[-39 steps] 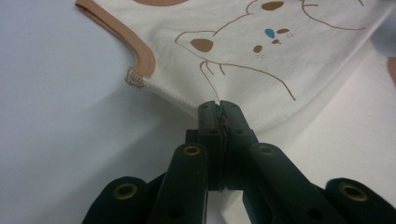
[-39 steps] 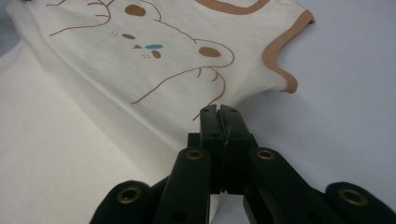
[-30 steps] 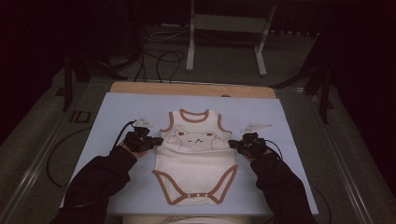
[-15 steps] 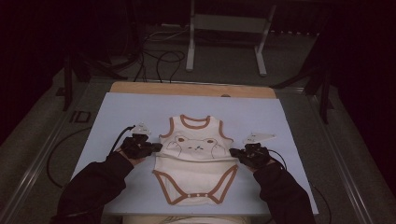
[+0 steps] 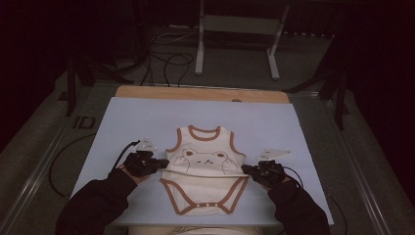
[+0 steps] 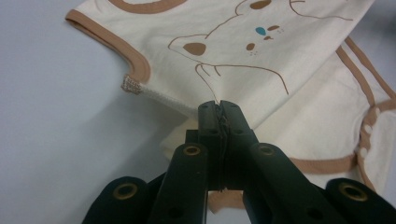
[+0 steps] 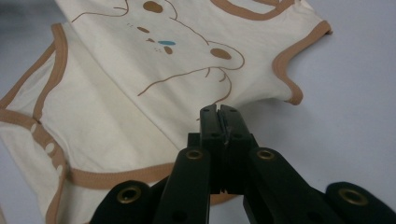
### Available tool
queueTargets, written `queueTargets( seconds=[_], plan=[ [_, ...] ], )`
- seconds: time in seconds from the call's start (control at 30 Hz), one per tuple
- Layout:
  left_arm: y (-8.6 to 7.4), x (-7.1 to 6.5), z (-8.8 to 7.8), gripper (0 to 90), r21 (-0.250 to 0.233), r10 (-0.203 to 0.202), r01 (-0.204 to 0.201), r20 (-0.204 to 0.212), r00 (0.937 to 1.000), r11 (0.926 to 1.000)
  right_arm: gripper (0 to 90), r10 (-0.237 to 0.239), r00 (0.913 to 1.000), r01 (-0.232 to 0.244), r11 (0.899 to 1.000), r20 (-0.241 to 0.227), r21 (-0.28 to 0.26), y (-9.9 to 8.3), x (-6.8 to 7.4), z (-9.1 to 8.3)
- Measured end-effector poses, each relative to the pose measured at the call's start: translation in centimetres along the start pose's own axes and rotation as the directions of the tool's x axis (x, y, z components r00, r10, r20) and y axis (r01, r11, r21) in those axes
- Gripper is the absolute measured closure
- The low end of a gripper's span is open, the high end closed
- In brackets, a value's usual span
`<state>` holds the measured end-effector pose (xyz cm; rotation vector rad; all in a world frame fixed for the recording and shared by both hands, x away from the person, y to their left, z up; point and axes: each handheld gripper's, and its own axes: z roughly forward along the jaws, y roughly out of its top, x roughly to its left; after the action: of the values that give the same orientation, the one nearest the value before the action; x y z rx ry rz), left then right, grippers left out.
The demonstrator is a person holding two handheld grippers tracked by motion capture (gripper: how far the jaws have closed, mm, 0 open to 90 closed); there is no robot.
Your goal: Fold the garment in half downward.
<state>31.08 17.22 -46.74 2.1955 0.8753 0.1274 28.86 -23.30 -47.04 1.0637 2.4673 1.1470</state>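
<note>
A cream baby bodysuit (image 5: pixel 205 156) with brown trim and a bear print lies on the pale mat (image 5: pixel 147 112), neck away from me. Its upper part folds over the snap-fastened lower part. My left gripper (image 5: pixel 159 164) is shut on the bodysuit's left side edge; in the left gripper view the jaws (image 6: pixel 218 109) pinch the fabric (image 6: pixel 261 56) just below the armhole. My right gripper (image 5: pixel 247 170) is shut on the right side edge; in the right gripper view its tips (image 7: pixel 219 114) clamp the cloth (image 7: pixel 140 116) below the other armhole.
The mat covers a wooden tabletop (image 5: pixel 195 93) whose far edge shows. Behind the table stand a metal frame (image 5: pixel 235 29) and loose cables (image 5: pixel 166 63) on the floor. Dark sleeves enter from the bottom edge.
Both hands have drawn back toward the near edge of the table, each still gripping the bodysuit. The bodysuit's upper part has slid nearer with them, over its lower part.
</note>
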Motion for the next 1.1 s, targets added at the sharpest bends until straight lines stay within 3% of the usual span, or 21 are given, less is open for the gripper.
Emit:
queueTargets(
  seconds=[0.53, 0.7, 1.1],
  plan=[
    [-2.2, -1.6, -0.3, 89.7, 0.007, 0.007, -0.008, 0.03, 0.9995, 0.9999, 90.0, 0.007, 0.9998, -0.007, 1.0, -0.02, 0.022, -2.1, 1.4, -0.4],
    [-2.8, -2.1, -0.5, 89.7, 0.006, -0.001, 0.001, 0.046, 0.9989, 1.0, 90.0, -0.002, 0.9995, 0.004, 0.999, -0.031, 0.054, -2.9, 1.7, -0.1],
    [-4.5, -2.9, 0.1, 89.6, 0.026, -0.011, 0.009, 0.071, 0.9974, 0.9996, 90.0, 0.024, 0.9988, -0.02, 0.997, -0.043, 0.08, -4.5, 2.2, -0.2]
  ],
)
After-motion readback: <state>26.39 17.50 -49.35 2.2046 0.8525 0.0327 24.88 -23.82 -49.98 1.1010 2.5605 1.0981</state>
